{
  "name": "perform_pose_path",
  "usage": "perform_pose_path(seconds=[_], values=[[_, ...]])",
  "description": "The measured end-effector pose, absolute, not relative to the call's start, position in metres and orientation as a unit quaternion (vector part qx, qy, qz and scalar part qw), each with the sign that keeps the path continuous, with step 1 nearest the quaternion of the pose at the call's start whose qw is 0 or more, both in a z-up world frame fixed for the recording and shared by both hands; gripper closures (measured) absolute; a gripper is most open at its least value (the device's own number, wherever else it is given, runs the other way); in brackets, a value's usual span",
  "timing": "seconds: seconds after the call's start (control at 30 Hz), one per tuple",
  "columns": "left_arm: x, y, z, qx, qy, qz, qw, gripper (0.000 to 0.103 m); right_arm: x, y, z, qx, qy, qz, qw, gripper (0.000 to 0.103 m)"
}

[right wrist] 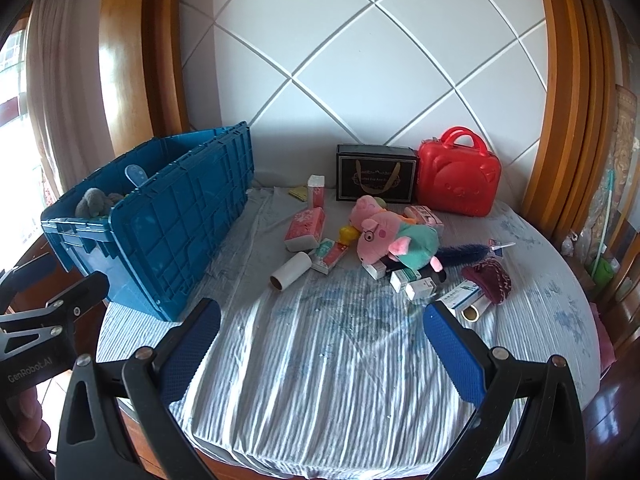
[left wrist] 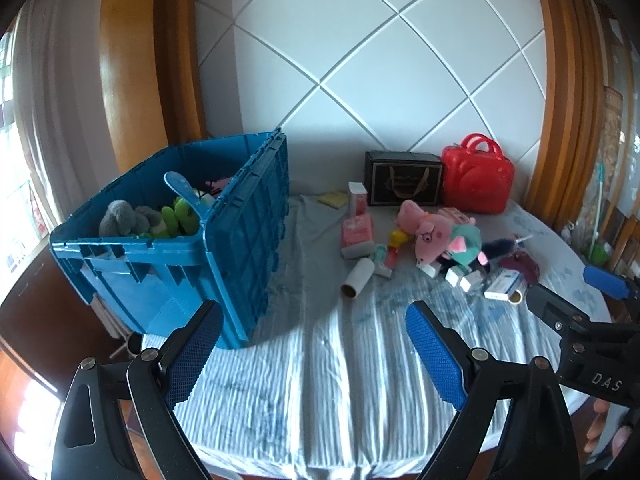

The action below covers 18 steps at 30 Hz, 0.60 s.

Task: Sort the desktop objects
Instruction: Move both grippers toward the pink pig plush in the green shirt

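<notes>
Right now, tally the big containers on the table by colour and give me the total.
Blue: 1, the crate
Black: 1, the gift box
Red: 1, the bear-faced case
Total: 3

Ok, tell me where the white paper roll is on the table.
In both wrist views the white paper roll lies on its side on the striped cloth, between the blue crate and the pink pig plush, just below the pink tissue pack.

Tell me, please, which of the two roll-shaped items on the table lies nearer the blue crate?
The white roll with the brown cardboard core, left of the pink pig plush; the shiny roll lies far right, beside the maroon knitted item.
</notes>
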<state>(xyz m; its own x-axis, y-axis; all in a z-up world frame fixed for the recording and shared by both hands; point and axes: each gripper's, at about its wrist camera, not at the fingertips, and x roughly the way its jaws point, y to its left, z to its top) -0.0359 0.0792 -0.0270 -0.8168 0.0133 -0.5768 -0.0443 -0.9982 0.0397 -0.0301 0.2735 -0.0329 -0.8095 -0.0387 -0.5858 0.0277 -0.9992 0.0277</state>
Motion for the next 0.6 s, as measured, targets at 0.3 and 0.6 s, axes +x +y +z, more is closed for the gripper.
perform_pose_path(seconds=[0.3,0.6], values=[[-0.083,0.136,-0.079,-0.392,0.039,0.918,0.047,0.01,-0.046,0.353,-0.085,0.36,-0.061,-0.93,-0.029,0.0],[-0.17,0.205,-0.128,-0.427,0.067,0.896,0.103,0.01,-0.093,0.427,-0.114,0.402,-0.081,-0.906,-0.103,0.0]])
